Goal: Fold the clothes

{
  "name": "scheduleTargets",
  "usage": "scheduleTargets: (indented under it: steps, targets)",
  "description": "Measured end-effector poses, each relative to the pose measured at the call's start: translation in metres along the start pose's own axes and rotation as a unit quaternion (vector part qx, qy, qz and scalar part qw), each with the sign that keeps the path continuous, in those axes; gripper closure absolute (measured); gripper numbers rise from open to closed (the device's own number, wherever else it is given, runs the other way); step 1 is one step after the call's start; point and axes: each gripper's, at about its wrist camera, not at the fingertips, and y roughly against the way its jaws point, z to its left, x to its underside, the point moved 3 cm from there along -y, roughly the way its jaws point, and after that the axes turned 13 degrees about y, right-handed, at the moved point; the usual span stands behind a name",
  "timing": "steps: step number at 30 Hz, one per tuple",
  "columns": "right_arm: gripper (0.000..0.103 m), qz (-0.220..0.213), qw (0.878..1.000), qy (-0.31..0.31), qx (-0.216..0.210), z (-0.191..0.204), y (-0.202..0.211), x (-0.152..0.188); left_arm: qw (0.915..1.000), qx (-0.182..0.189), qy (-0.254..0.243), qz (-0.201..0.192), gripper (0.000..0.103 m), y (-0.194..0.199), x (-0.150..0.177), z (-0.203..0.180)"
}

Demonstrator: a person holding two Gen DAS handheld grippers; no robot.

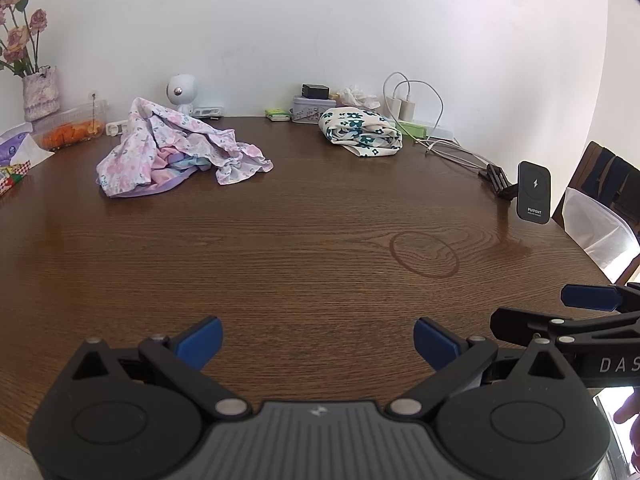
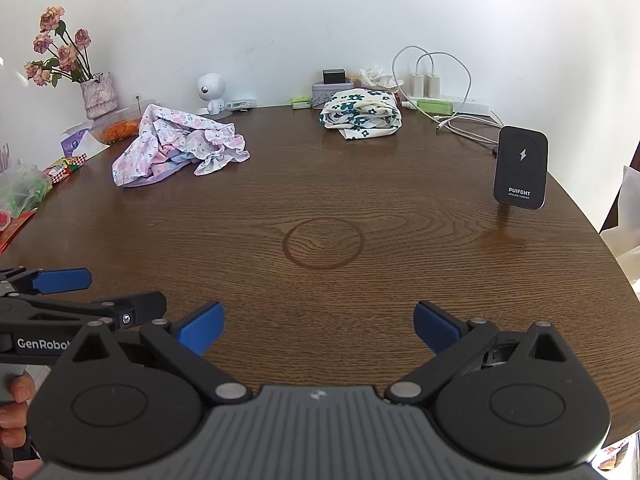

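Lying on table (image 2: 360,300): two clothes, crumpled pink floral garment (image 2: 180,144), folded cream floral garment (image 2: 362,116). Hovering near edge: left gripper (image 1: 318,342), right gripper (image 2: 318,326), both spreading wide, holding nothing.

Glossy wood-grain table (image 1: 280,260), soft floral cloth garment (image 1: 176,152)

Wood tabletop (image 2: 320,184), ring stain (image 2: 323,243) mid-frame. Wireless charger (image 2: 521,168) upright at right, rose vase (image 2: 99,94) upper left, white camera (image 2: 210,90) at the wall.
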Motion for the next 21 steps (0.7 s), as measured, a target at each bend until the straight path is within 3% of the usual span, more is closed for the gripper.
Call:
scheduleTargets:
  steps: [21]
  targets:
    - [0.0, 0.001, 1.0, 0.001, -0.001, 0.0023, 0.0016, 0.0005, 1.0, -0.001, 0.003, 0.0, 0.002, 0.0012, 0.0006, 0.0]
